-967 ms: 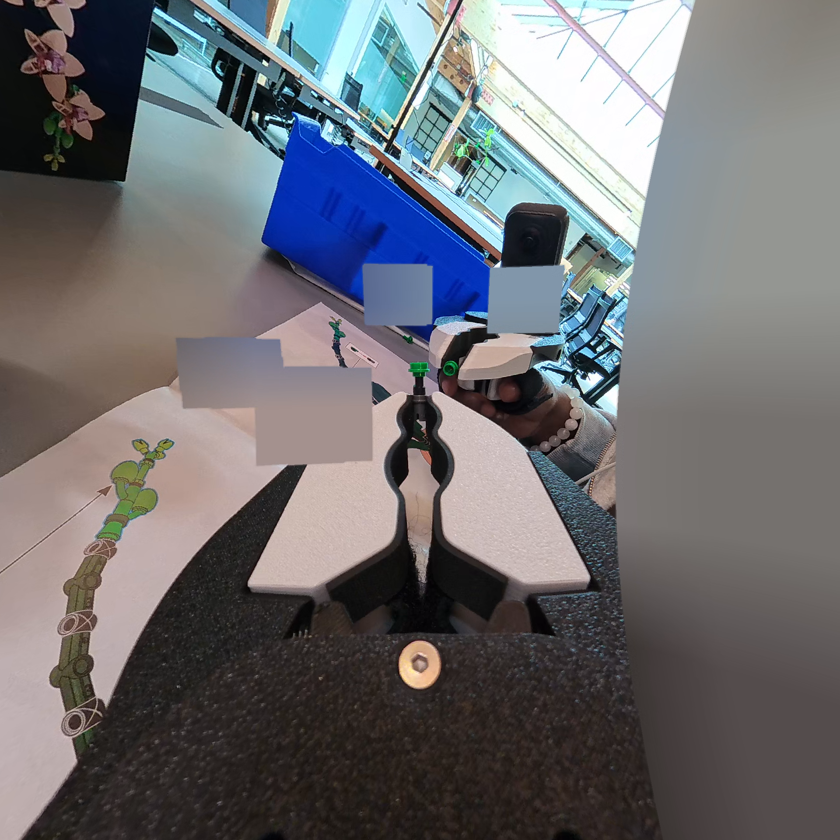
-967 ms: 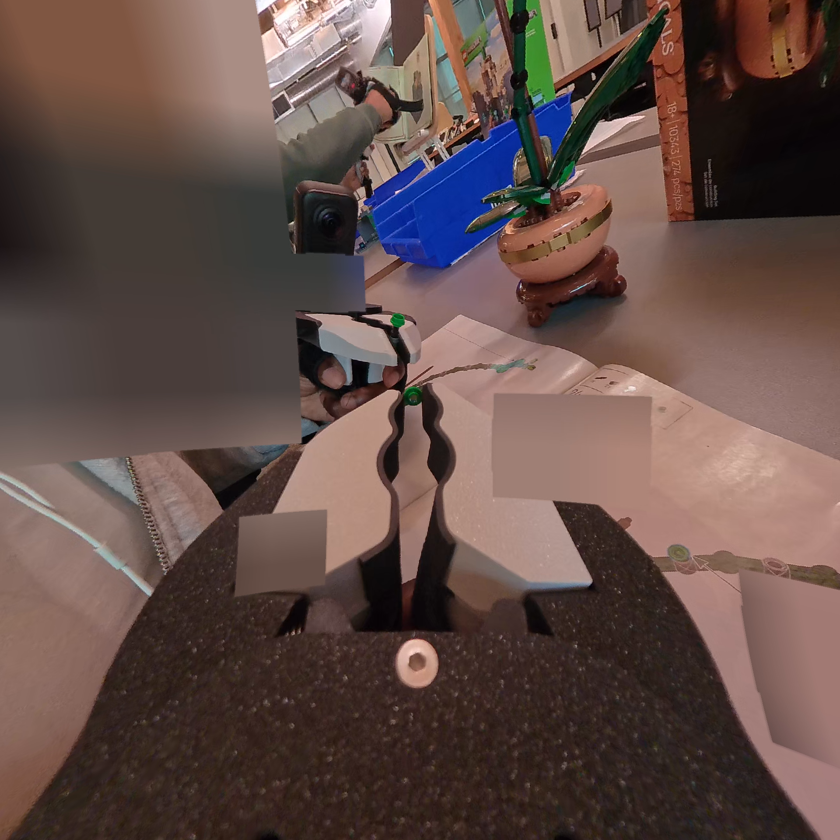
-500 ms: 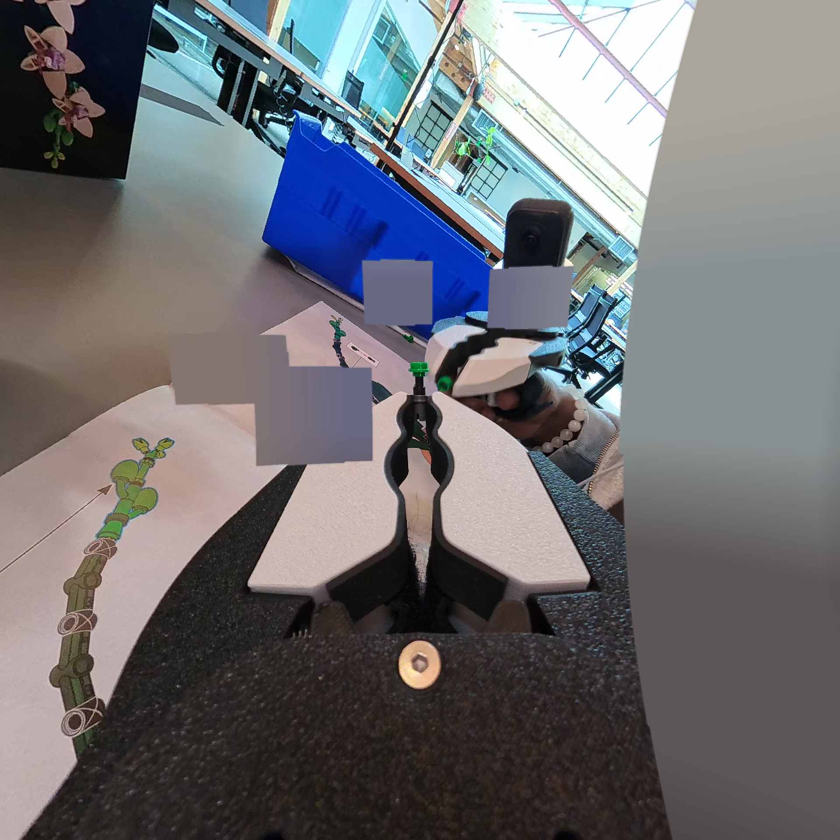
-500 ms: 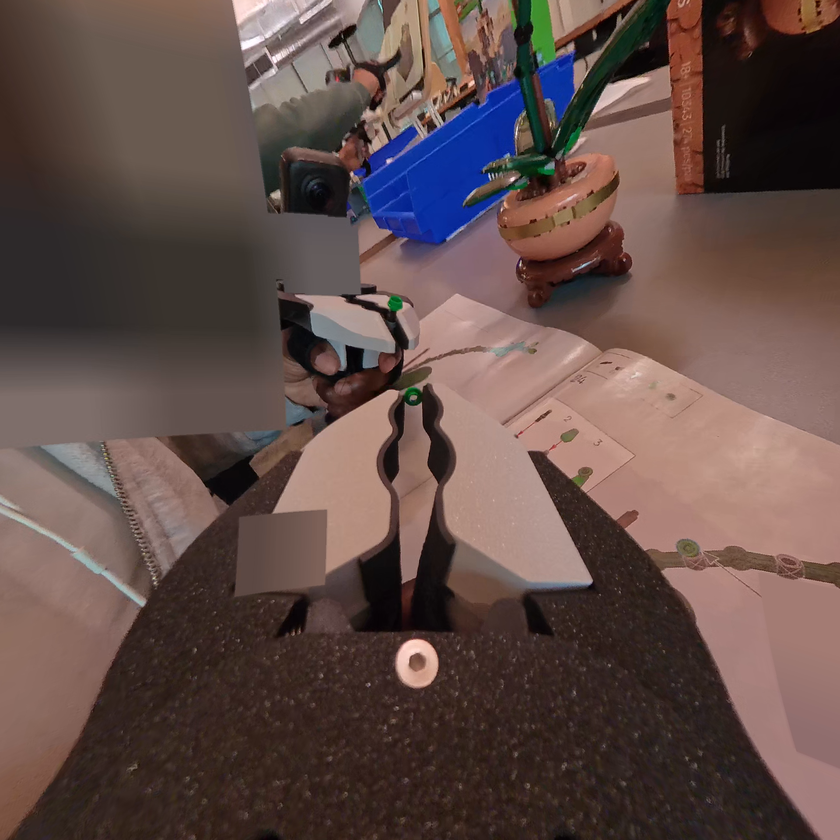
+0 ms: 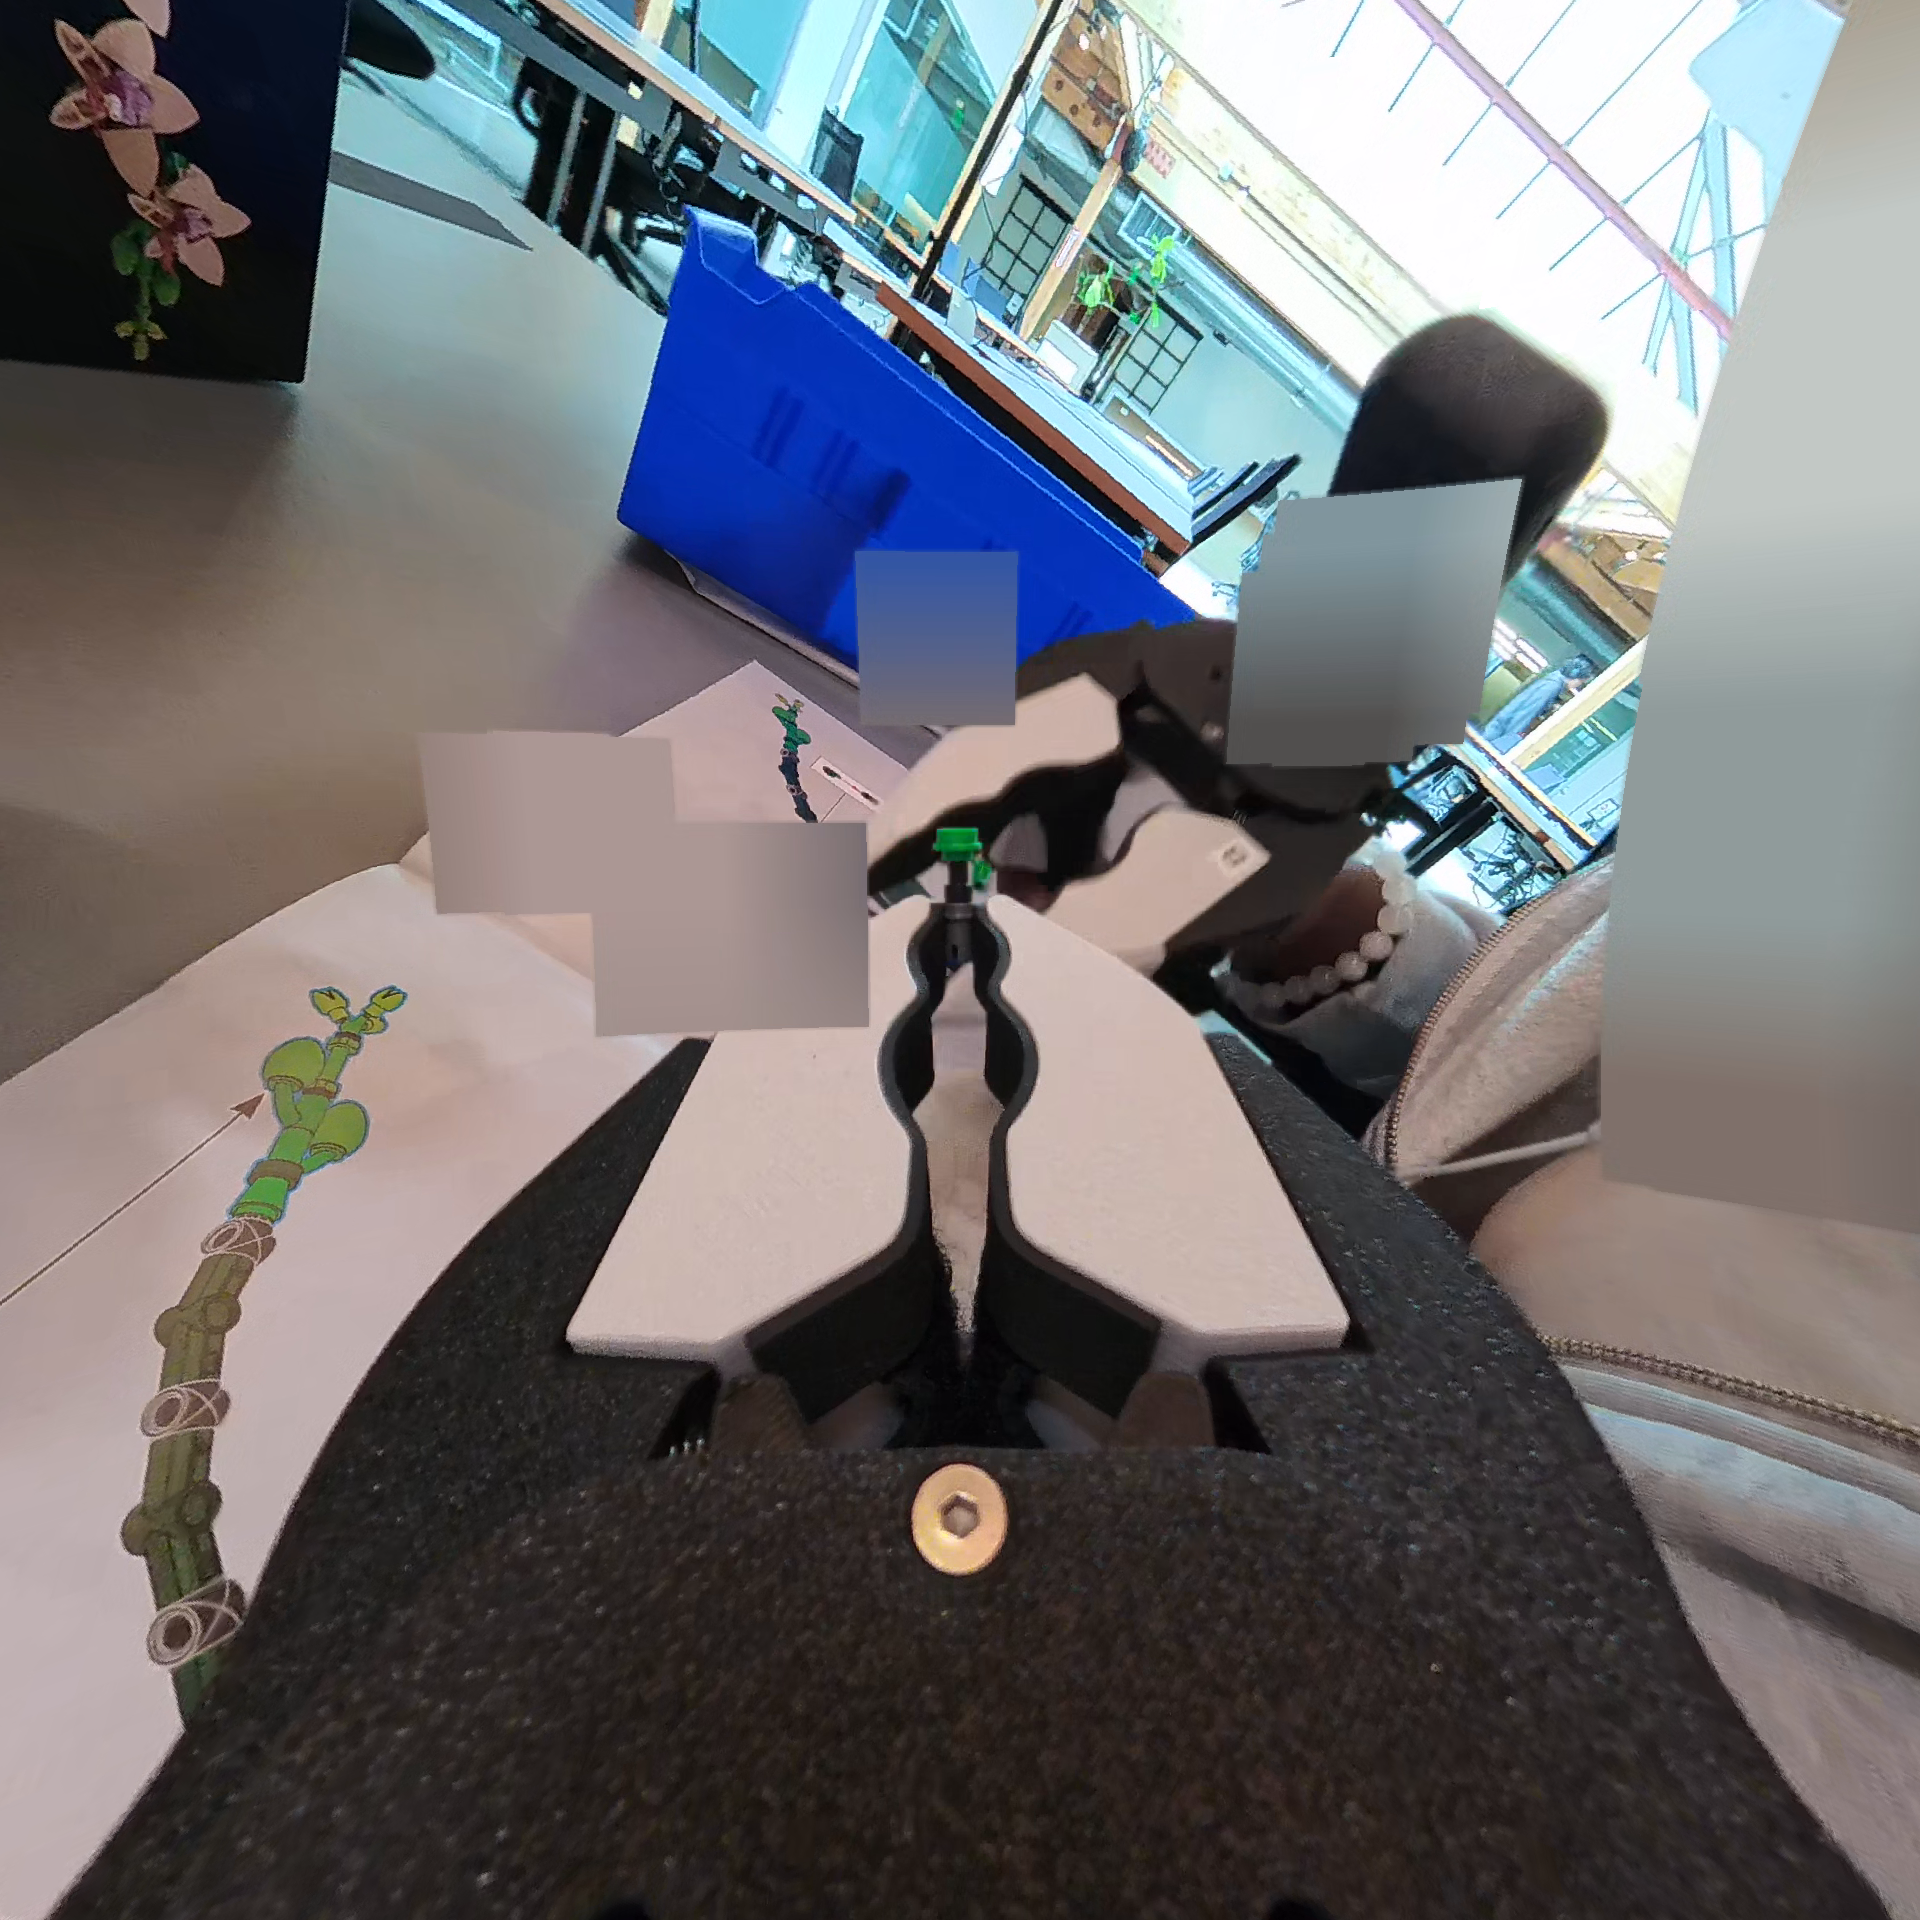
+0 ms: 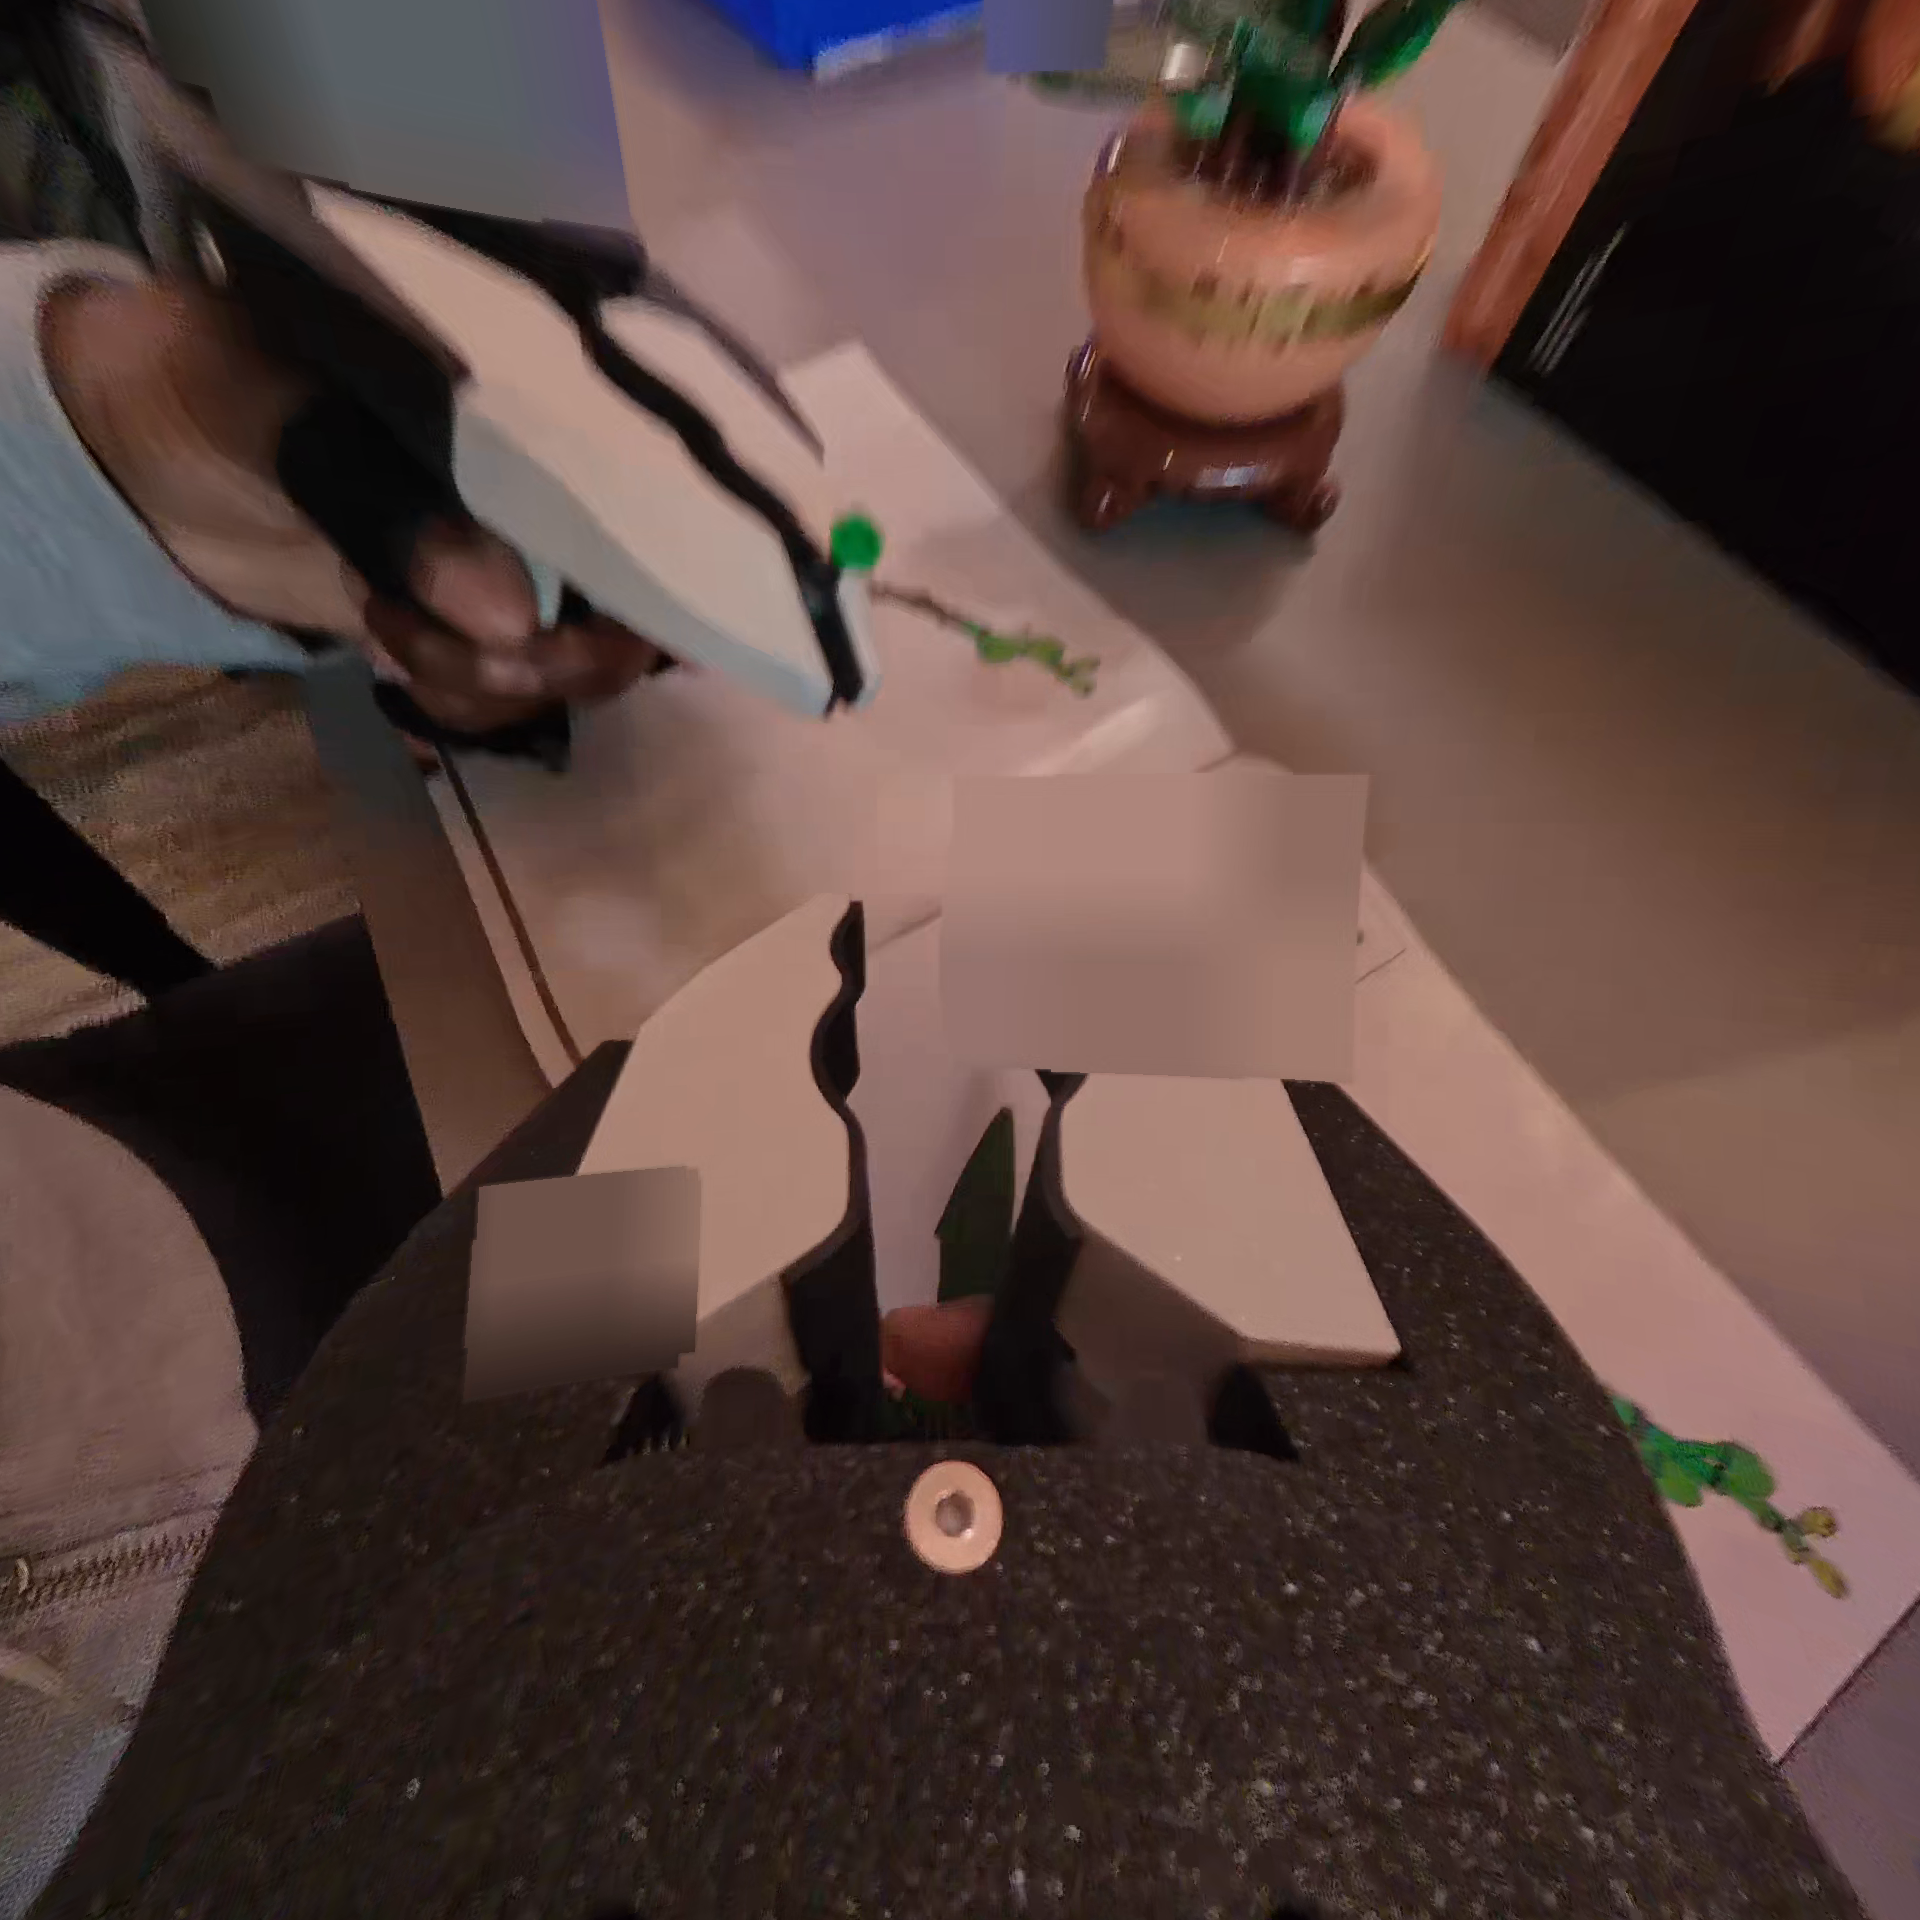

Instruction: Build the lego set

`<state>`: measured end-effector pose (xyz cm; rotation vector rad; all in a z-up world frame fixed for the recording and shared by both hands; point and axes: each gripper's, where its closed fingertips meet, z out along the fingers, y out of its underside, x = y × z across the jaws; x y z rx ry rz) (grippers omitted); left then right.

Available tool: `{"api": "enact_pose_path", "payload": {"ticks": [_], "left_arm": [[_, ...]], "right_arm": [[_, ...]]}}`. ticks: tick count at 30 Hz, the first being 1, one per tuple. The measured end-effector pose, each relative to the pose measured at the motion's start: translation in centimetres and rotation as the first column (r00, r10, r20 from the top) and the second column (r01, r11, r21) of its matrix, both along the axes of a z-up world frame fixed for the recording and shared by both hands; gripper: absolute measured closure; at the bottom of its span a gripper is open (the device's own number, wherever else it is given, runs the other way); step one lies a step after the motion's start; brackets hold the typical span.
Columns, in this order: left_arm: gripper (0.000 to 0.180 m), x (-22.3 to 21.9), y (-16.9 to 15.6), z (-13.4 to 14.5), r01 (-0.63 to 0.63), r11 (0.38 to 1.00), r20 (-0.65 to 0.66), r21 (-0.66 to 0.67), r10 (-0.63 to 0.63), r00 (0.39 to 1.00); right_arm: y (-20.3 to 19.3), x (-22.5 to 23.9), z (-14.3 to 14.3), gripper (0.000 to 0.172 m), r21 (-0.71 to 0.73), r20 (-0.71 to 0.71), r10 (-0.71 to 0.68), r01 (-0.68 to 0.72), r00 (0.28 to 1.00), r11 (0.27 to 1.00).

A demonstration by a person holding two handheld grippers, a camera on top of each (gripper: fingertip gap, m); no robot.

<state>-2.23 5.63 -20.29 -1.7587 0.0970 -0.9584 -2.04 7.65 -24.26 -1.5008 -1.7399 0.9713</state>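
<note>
The left claw point(image 5: 957, 914), in the centre of the left wrist view, is pinching a thin dark peg topped with a green stud point(image 5: 957, 844) at its very tips, its pads nearly meeting and the green top sticking up above them. Just behind that piece, the right claw point(image 5: 997, 831) is reaching in from the right of the frame with its jaws standing apart.

In the blurred right wrist view, the right claw point(image 6: 940, 997) is gaping; one finger point(image 6: 774, 1049) is showing plainly, the other mostly covered by a patch, and nothing is showing pressed between them. The left claw, at upper left there, is carrying the green stud at its tip.

An open instruction booklet point(image 5: 156, 1143) is lying on the grey table point(image 5: 208, 582) beneath both. A blue bin point(image 5: 831, 488) is sitting behind it, and a brick-built plant in a pink pot point(image 6: 1252, 281) is standing at the upper right of the right wrist view.
</note>
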Motion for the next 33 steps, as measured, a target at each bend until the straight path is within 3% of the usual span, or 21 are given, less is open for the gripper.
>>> {"api": "enact_pose_path", "payload": {"ticks": [2, 4, 6, 9, 11, 14, 17, 19, 23, 27, 33], "left_arm": [[0.177, 0.1, 0.0, -0.2, 0.003, 1.000, -0.016, -0.010, -0.003, 1.000], [0.177, 0.1, 0.0, -0.3, -0.003, 1.000, -0.029, -0.016, 0.002, 1.000], [0.177, 0.1, 0.0, -0.4, -0.004, 1.000, -0.034, -0.024, 0.003, 0.999], [0.177, 0.0, -0.1, -0.4, -0.007, 1.000, -0.031, -0.025, 0.006, 1.000], [0.177, 0.0, 0.0, -0.4, -0.007, 1.000, -0.033, -0.029, 0.006, 0.999], [0.177, 0.1, 0.1, -0.7, -0.004, 0.999, -0.045, -0.046, 0.002, 0.999], [0.177, 0.3, 0.2, -1.0, 0.000, 0.998, -0.064, -0.065, -0.004, 0.998], [0.177, 0.5, 0.2, -1.2, 0.005, 0.997, -0.077, -0.076, -0.011, 0.997], [0.177, 0.9, 0.0, -1.6, 0.019, 0.995, -0.113, -0.097, -0.030, 0.993], [0.177, 1.2, -0.1, -1.9, 0.021, 0.995, -0.164, -0.100, -0.037, 0.986], [0.177, 1.2, -0.1, -2.0, 0.017, 0.996, -0.183, -0.090, -0.033, 0.983]], "right_arm": [[0.0, -0.1, 0.7, 0.149, -0.010, 0.005, 0.032, -0.032, 0.999, 0.999], [-0.4, 0.5, -0.7, 0.150, 0.011, 0.126, 0.098, -0.100, 0.987, 0.995], [-0.7, 0.9, -2.1, 0.134, 0.037, 0.191, 0.126, -0.135, 0.974, 0.990], [-0.8, 1.3, -3.6, 0.125, 0.042, 0.249, 0.133, -0.148, 0.959, 0.988], [-0.8, 1.3, -2.8, 0.130, 0.027, 0.199, 0.133, -0.141, 0.971, 0.990], [-0.1, 0.2, 0.9, 0.155, 0.052, -0.008, 0.108, -0.108, 0.994, 0.993], [-0.2, -0.6, 4.0, 0.164, 0.143, -0.171, 0.132, -0.108, 0.976, 0.984], [-0.4, -1.0, 4.4, 0.165, 0.207, -0.188, 0.157, -0.117, 0.970, 0.971], [-1.4, -1.4, 3.8, 0.159, 0.194, -0.145, 0.205, -0.175, 0.968, 0.965], [-1.6, -1.3, 3.2, 0.166, 0.232, -0.107, 0.223, -0.194, 0.969, 0.953], [-1.6, -1.2, 3.3, 0.168, 0.179, -0.118, 0.210, -0.188, 0.971, 0.966]]}}
